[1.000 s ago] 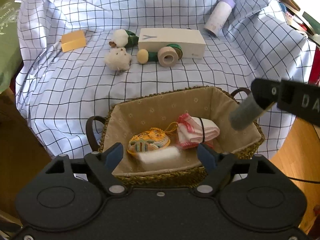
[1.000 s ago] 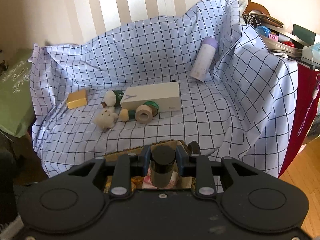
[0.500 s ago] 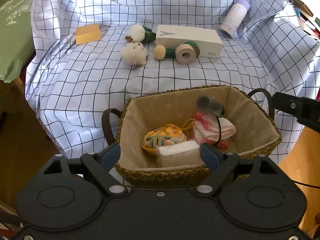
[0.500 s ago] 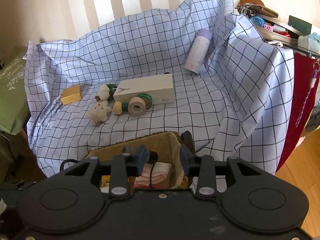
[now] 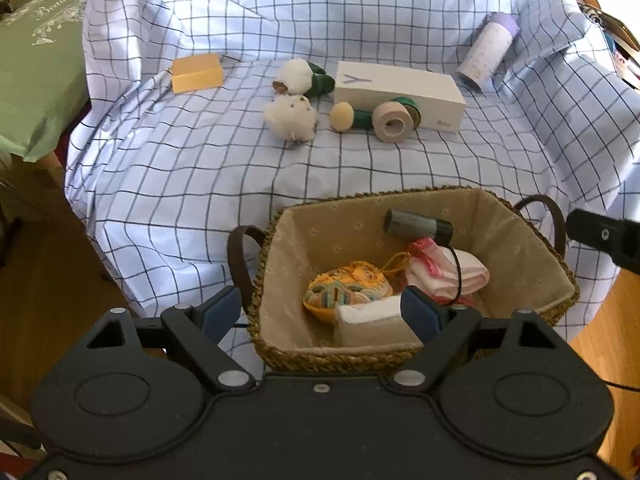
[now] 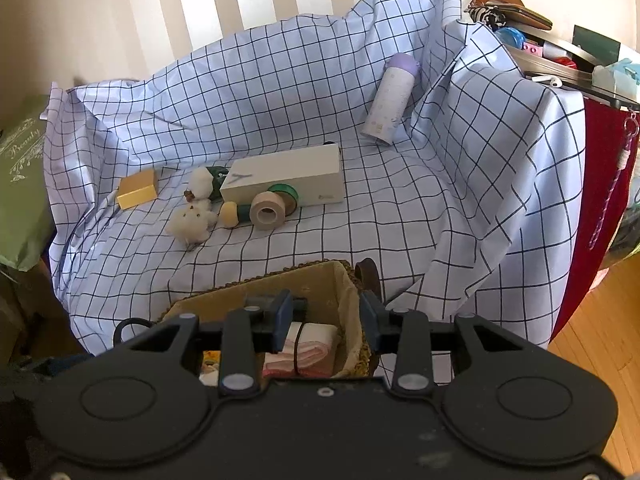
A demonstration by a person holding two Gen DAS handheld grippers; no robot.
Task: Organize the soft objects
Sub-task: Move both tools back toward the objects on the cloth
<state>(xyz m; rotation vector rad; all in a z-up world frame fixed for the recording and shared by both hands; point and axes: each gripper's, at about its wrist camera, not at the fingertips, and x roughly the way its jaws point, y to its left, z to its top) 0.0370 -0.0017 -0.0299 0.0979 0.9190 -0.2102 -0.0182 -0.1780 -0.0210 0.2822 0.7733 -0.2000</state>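
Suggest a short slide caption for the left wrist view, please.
Open left gripper over a lined basket holding a grey roll.

The green bag (image 5: 36, 60) reads "Beauty" (ornate white script) — the white box (image 5: 400, 94) bears a "Y".

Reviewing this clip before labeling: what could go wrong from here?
1. The left gripper straddles the basket rim; advancing could snag or shove it.
2. The fluffy white toy lies close to the cream tape roll and white box; a wide grab may knock them.
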